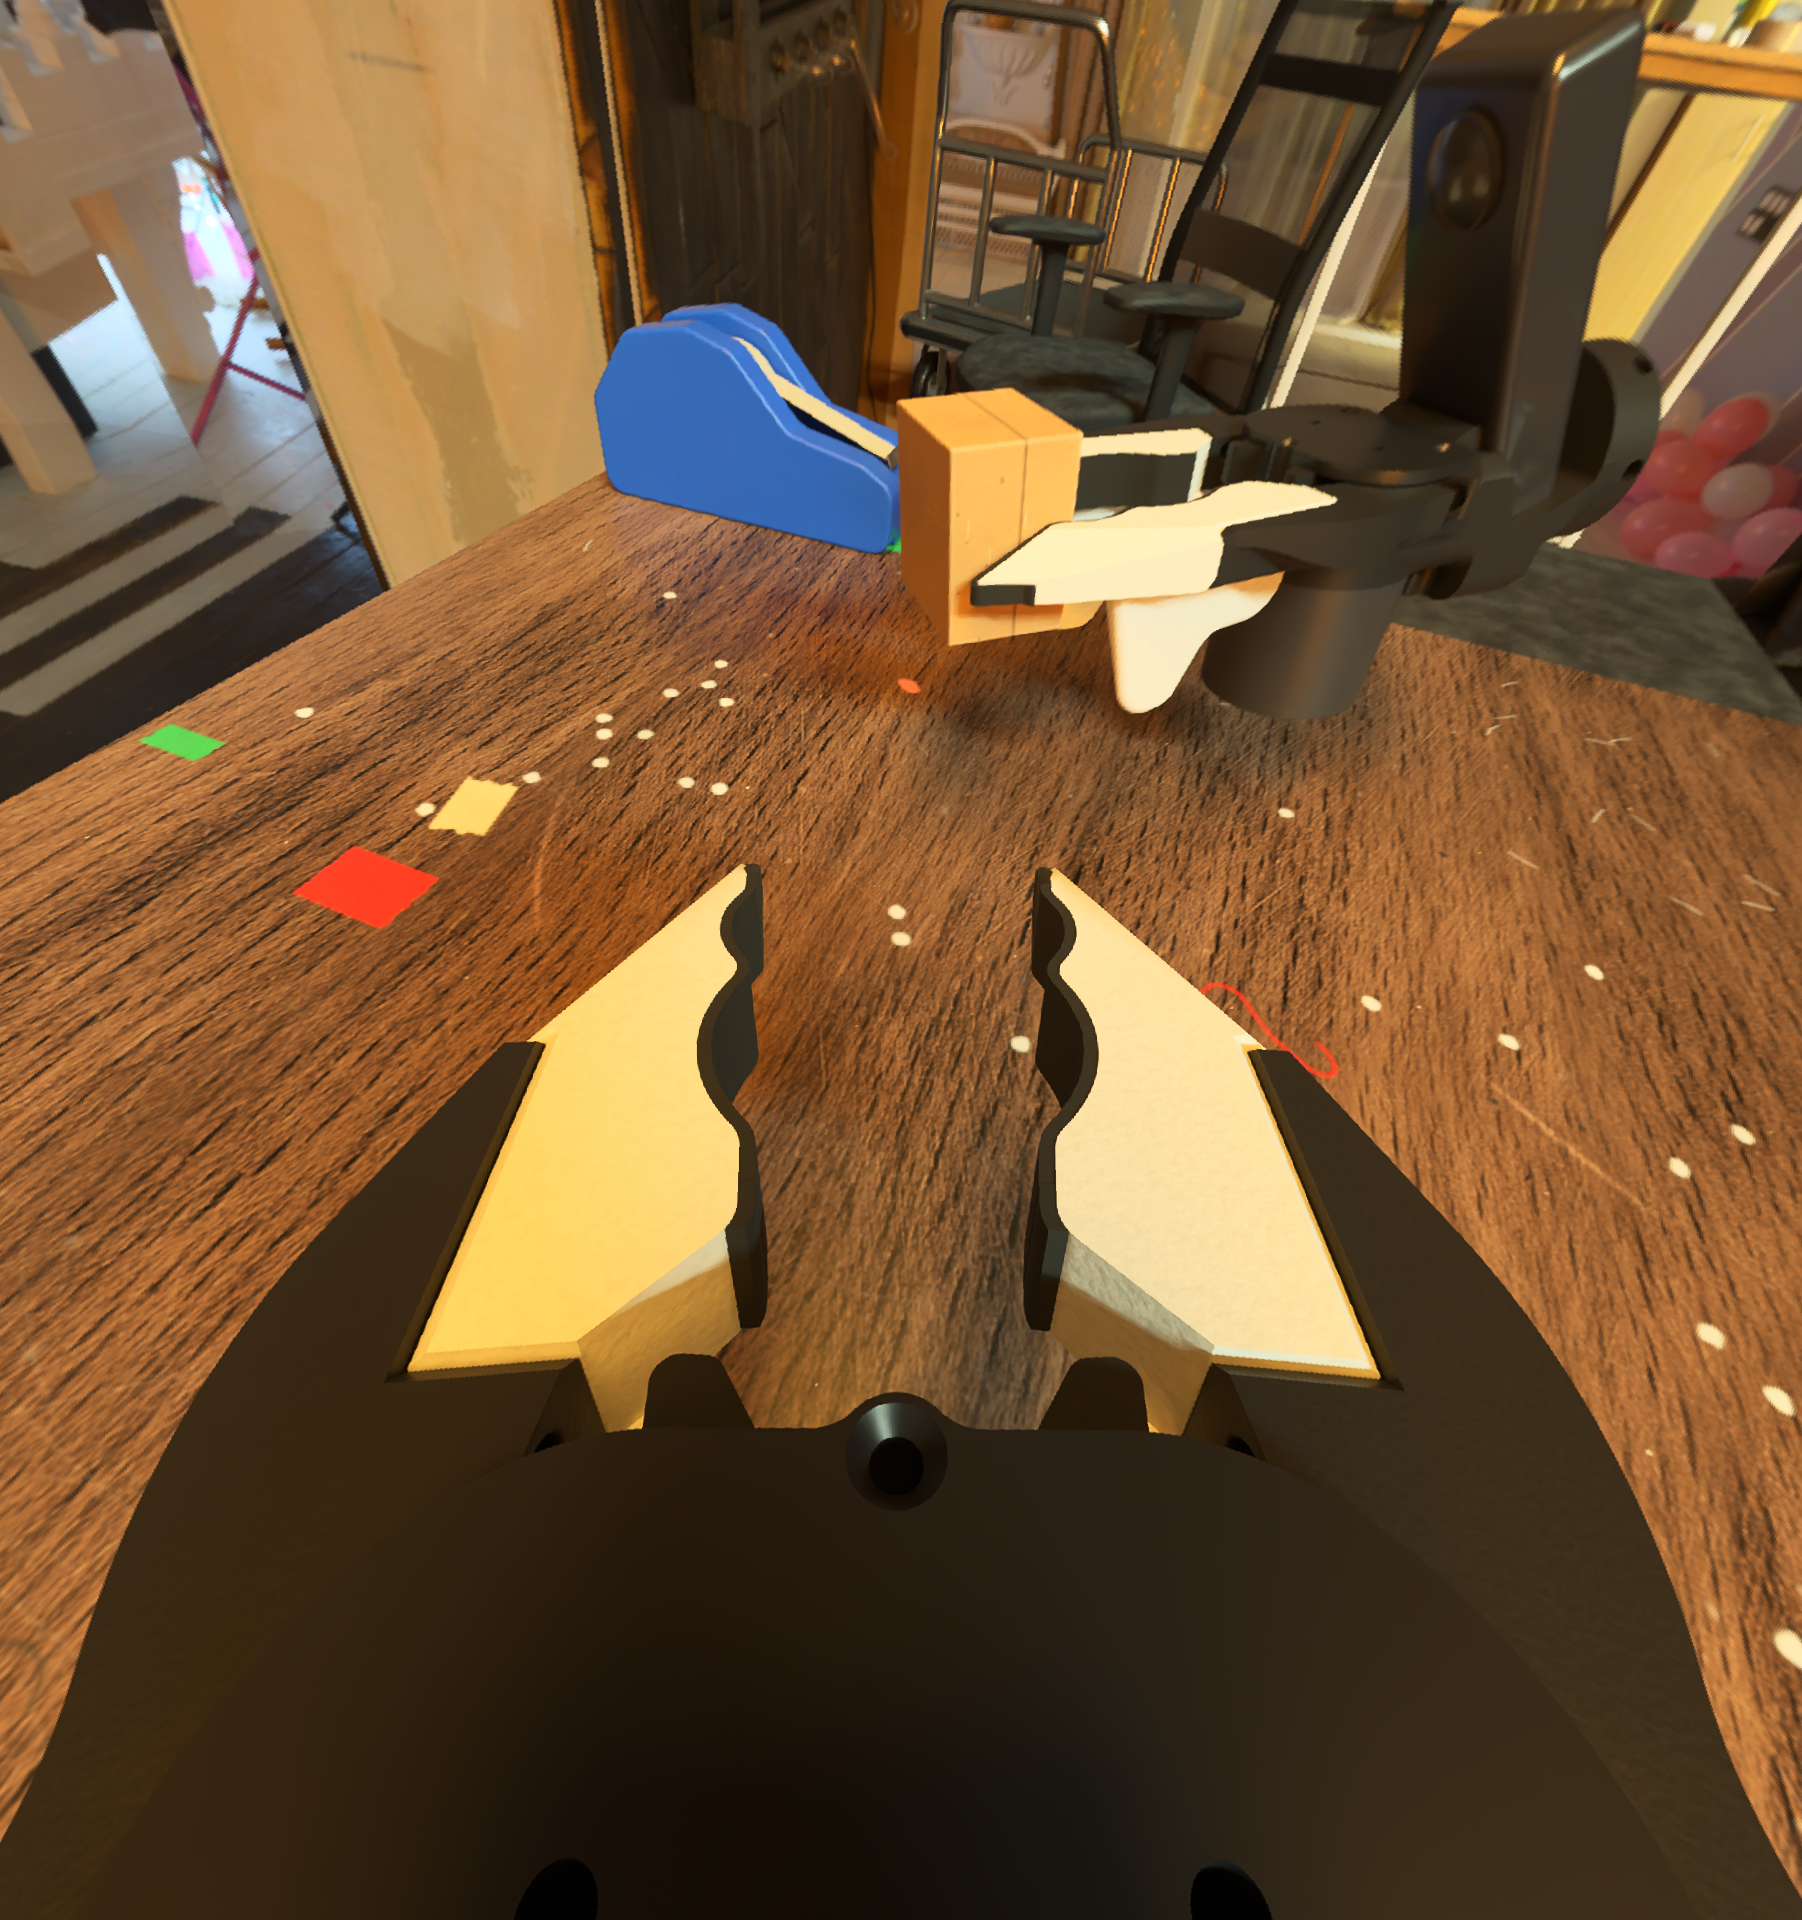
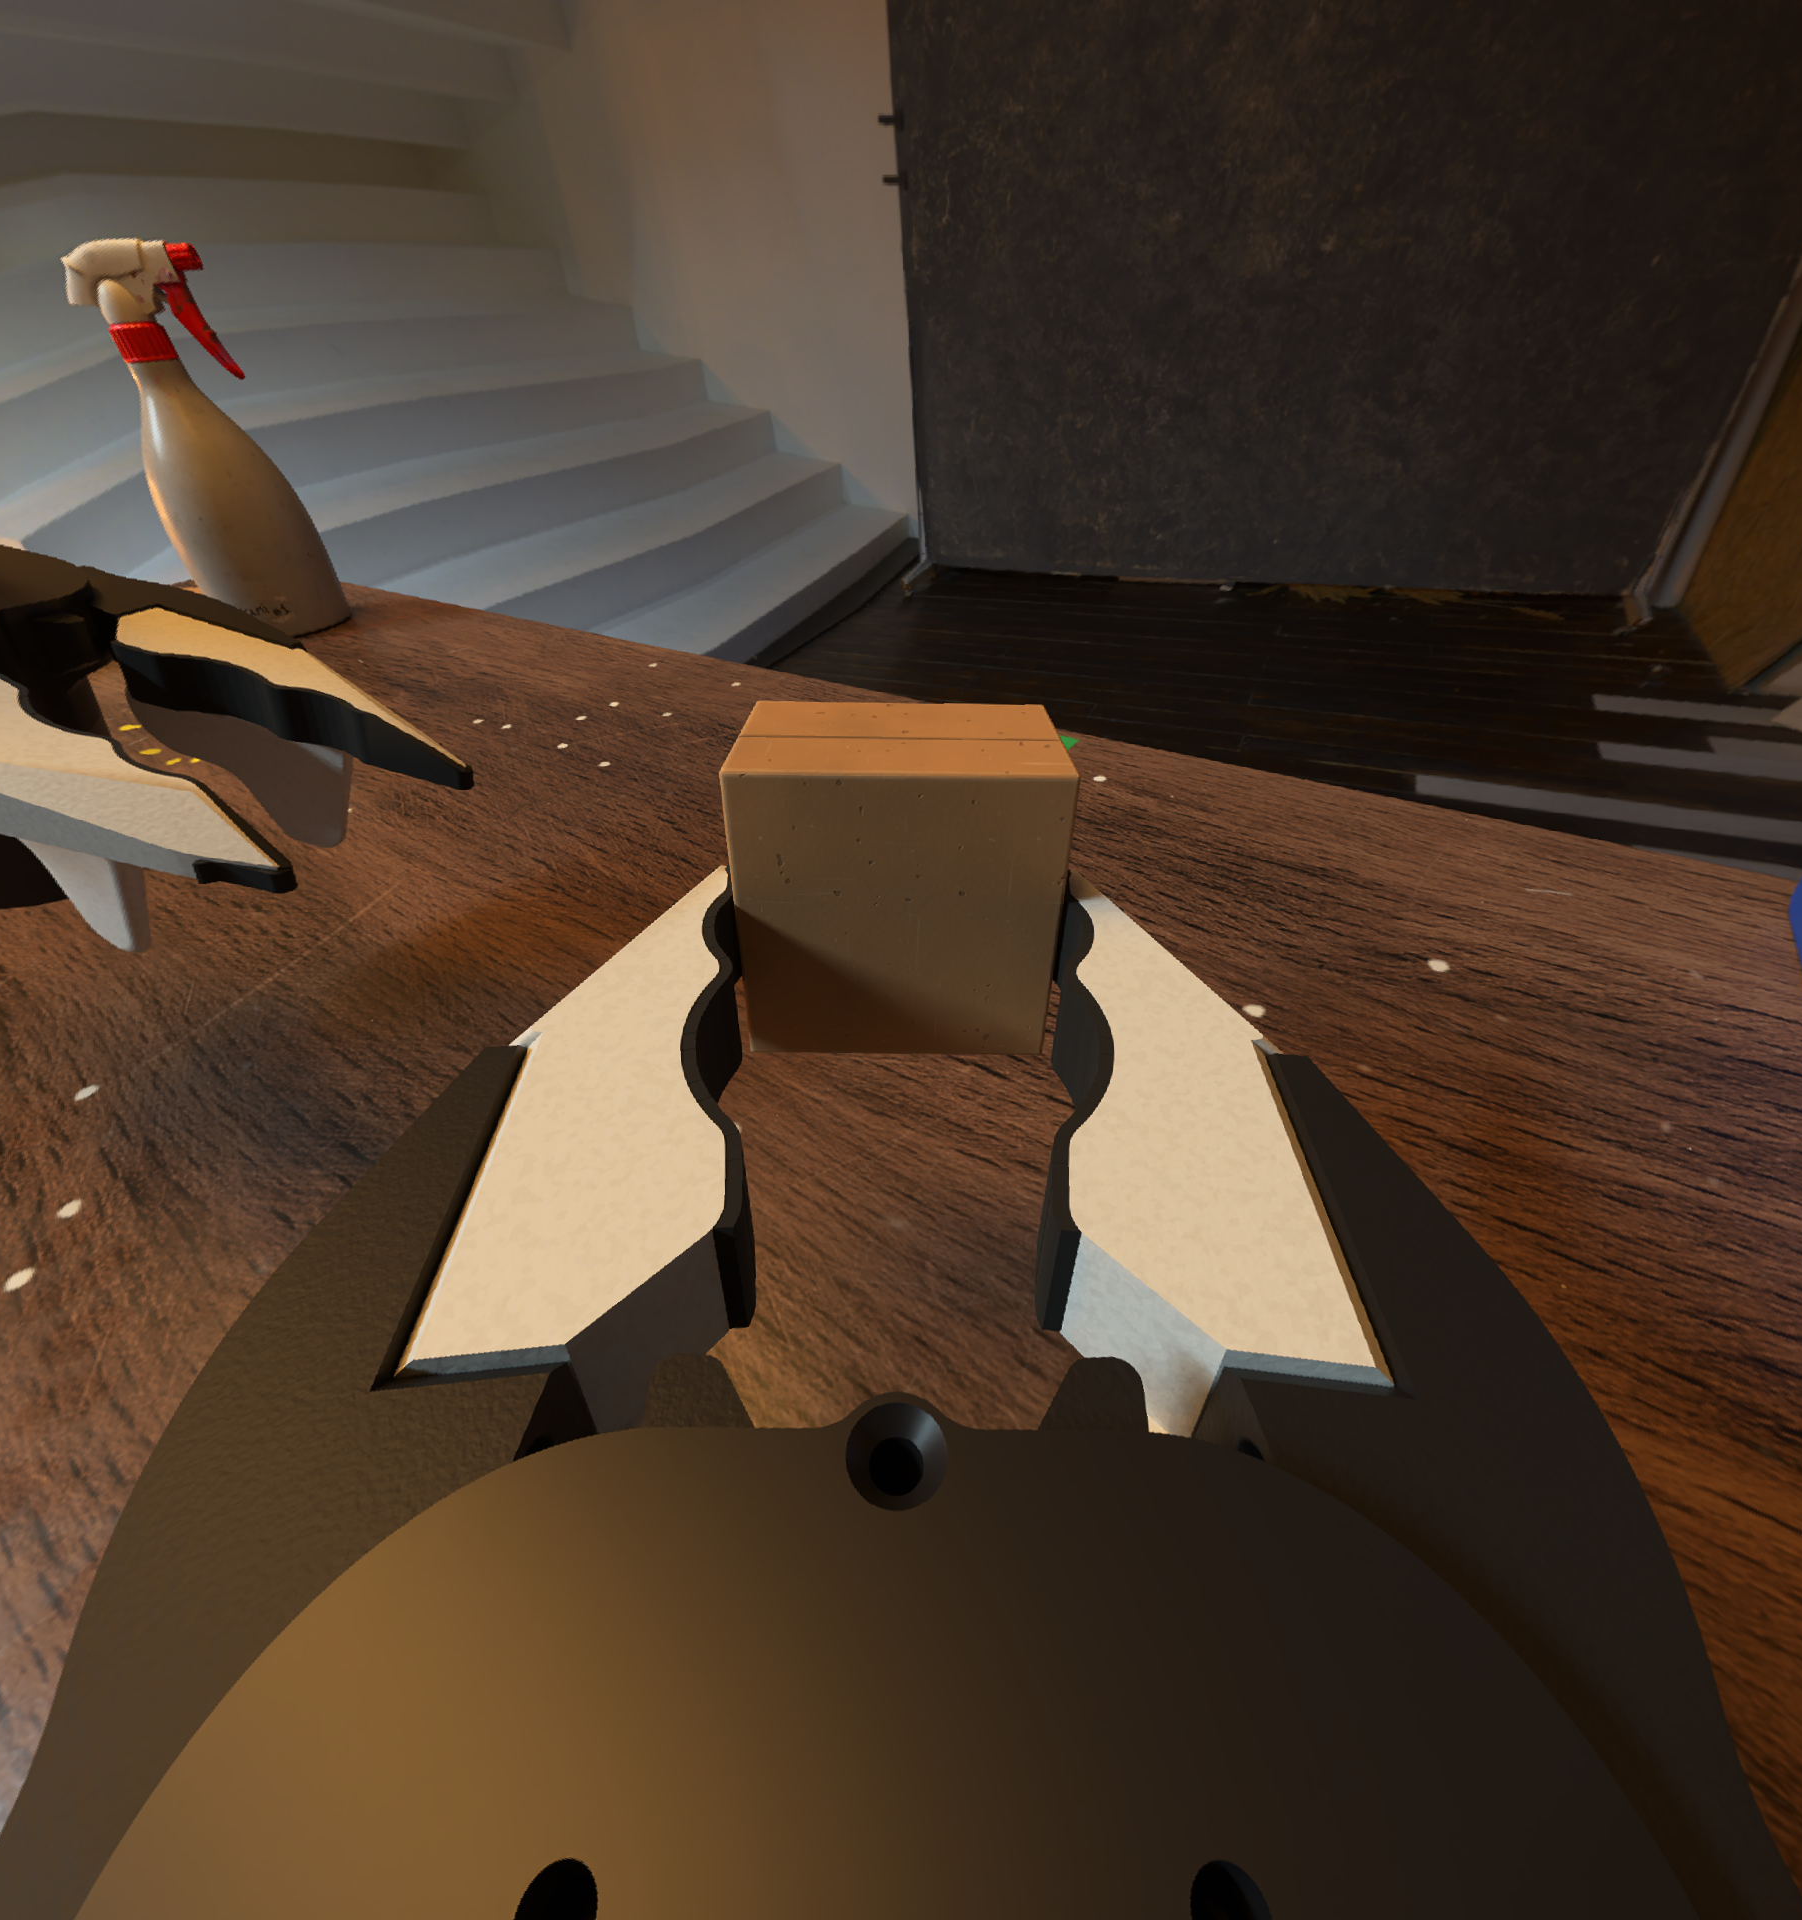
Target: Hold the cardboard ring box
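The cardboard box (image 2: 897, 883) is gripped by the right claw (image 2: 897, 914) above the table (image 2: 1396, 1143), while the left claw (image 1: 897, 904) is held open, empty.

Left gripper (image 1: 897, 894) low over wooden table (image 1: 1292, 1039), fingers apart, nothing btwn. Ahead, right gripper (image 1: 1022, 520) clamps cardboard ring box (image 1: 964, 509) off table surface. Blue tape dispenser (image 1: 731, 436) just behind box. Red (image 1: 365, 885), green (image 1: 182, 742), tan (image 1: 473, 805) squares on table at left, white dots scattered.
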`<state>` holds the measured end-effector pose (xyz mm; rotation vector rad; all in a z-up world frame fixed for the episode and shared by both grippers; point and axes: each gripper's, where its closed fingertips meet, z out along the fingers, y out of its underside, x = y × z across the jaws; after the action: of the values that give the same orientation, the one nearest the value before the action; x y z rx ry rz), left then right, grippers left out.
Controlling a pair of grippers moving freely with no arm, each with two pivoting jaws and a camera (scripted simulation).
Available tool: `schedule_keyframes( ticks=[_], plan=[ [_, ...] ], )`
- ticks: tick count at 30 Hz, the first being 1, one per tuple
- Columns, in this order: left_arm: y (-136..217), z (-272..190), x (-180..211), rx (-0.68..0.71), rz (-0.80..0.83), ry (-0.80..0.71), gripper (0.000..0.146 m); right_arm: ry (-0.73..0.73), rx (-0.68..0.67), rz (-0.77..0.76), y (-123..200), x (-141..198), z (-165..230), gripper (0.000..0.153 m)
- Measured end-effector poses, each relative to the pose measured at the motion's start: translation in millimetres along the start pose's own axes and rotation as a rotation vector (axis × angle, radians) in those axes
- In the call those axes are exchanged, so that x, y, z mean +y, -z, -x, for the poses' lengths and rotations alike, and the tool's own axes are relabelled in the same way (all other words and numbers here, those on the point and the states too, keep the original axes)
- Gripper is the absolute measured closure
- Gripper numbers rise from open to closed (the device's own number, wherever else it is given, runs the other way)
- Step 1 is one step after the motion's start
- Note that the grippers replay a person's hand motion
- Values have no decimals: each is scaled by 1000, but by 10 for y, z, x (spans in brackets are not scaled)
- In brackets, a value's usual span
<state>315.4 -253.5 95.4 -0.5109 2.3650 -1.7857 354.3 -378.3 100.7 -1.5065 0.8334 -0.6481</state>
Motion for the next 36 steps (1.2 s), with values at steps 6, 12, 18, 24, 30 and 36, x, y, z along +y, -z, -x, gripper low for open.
schedule_keyframes(
  ticks=[6,12,18,24,30,36],
  plan=[
    [64,45,47,-11,5,6,94,-22,-16,-11,35,-14,-11,93],
    [144,130,99,-58,-11,0,94,-22,-17,12,-6,50,-12,93],
    [118,160,-20,-27,-56,48,93,-56,-40,26,-82,147,-9,93],
    [19,90,-203,87,-50,-44,92,-121,-69,-23,-42,103,-44,94],
    [54,133,-220,128,-156,74,91,-77,9,3,-45,153,-129,94],
    [150,208,-301,75,-217,84,91,-67,20,23,-62,180,-133,93]
  ],
)
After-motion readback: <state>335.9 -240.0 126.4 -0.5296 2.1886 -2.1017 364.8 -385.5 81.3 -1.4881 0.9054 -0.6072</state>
